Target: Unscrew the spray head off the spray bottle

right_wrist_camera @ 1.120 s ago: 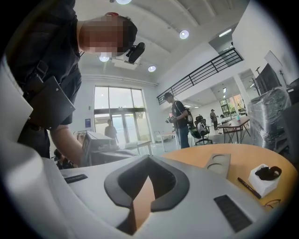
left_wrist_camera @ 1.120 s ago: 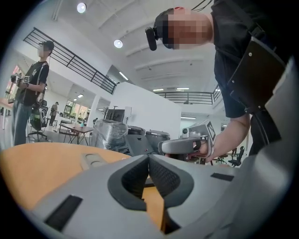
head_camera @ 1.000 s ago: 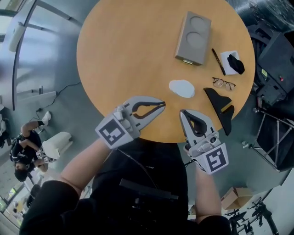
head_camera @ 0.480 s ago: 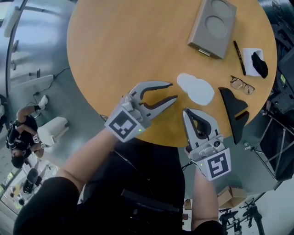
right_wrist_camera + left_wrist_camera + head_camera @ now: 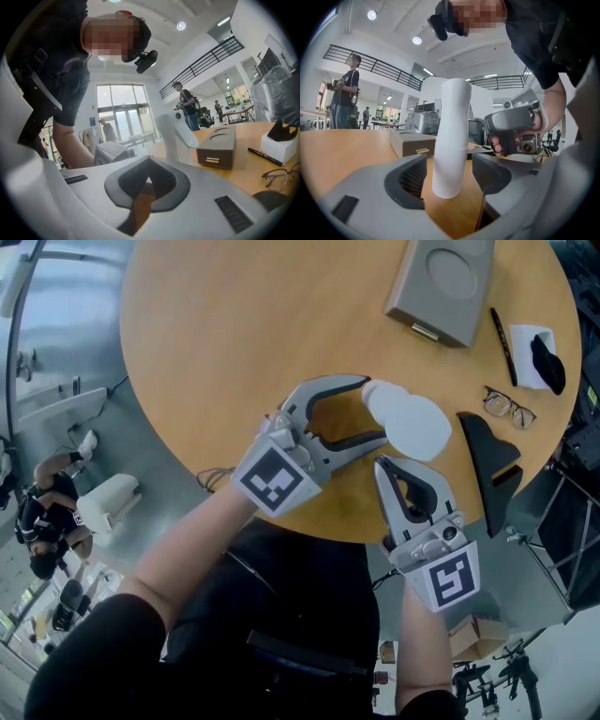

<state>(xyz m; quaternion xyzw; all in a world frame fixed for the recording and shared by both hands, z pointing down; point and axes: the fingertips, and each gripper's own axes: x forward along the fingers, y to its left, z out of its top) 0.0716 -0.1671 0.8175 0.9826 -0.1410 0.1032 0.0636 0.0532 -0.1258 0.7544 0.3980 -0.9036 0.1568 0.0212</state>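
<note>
Two jaws of the left gripper [image 5: 371, 411] stand wide apart, having just been opening. The bottle [image 5: 451, 140] is upright between them, and neither jaw touches it. It stands close to the near edge of the surface [image 5: 244, 334]. The right gripper [image 5: 382, 465] is clenched on nothing, near the bottle at that same edge.

The bottle looks like smooth white plastic: probably light and slippery, and tall and narrow enough to tip or spin under a twist. The best hold seems to be the left jaws firm on the lower body and the right on the head [image 5: 182, 126] near its collar. How full the bottle is cannot be told.
</note>
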